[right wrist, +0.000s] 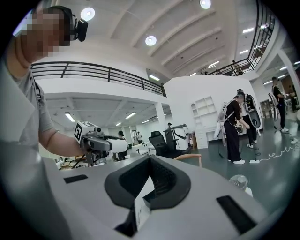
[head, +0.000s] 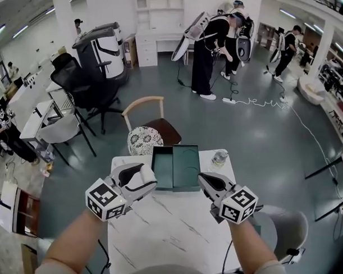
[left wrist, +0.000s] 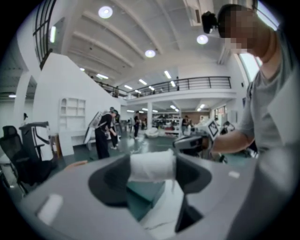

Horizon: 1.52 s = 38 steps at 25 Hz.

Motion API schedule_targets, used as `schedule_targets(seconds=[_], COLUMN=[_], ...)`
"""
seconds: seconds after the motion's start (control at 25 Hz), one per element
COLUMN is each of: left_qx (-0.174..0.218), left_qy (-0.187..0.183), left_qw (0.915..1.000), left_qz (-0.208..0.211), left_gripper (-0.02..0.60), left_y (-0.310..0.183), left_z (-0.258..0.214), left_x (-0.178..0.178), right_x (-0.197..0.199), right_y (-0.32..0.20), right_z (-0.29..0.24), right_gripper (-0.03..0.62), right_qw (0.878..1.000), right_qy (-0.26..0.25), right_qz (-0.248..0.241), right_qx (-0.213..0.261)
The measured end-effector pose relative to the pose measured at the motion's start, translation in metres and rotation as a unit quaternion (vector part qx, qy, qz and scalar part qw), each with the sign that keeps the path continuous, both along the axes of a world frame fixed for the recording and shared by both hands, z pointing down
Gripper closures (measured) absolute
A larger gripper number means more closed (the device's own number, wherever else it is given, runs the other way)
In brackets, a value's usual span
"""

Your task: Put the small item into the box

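Note:
An open dark green box (head: 176,167) lies at the far side of the marble table (head: 168,229), its two halves side by side. My left gripper (head: 151,181) hovers at the box's left near corner, shut on a small white roll (left wrist: 152,165) that spans its jaws. The green box (left wrist: 140,194) shows just below those jaws. My right gripper (head: 203,178) hangs at the box's right near corner. In the right gripper view, my right gripper (right wrist: 149,176) is shut on a thin white slip (right wrist: 140,206) with small print.
A clear glass (head: 219,158) stands to the right of the box. A wooden chair with a patterned cushion (head: 144,139) is pushed up to the table's far edge. Office chairs (head: 78,85) and standing people (head: 211,51) are farther off.

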<state>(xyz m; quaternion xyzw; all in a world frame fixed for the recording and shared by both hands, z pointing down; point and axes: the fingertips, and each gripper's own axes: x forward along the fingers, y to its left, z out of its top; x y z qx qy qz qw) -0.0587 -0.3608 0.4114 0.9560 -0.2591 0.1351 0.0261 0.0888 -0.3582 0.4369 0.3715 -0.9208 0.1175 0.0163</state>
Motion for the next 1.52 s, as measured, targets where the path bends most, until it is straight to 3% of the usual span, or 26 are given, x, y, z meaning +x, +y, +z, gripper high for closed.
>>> schedule_targets(seconds=[0.4,0.88,1.52], left_qx=[0.004,0.002,0.017], left_qy=[-0.050,-0.103,-0.225], left_qw=[0.9981,0.9916,0.9629], left_qz=[0.035,0.077,0.149], left_gripper=[0.295,0.295,0.295], left_y=[-0.115,-0.189,-0.210], left_z=[0.079,0.170,0.258], left_x=[-0.003,0.024,0.053], right_x=[-0.036,-0.034,-0.041], right_y=[-0.108,-0.189,-0.231], right_z=[0.042,0.102,0.126], right_gripper=[0.586,0.586,0.586], right_qw=[0.999,0.998,0.996], right_qy=[0.038,0.047,0.074], right_qz=[0.019,0.043,0.040], right_qx=[0.015,-0.004,0.004])
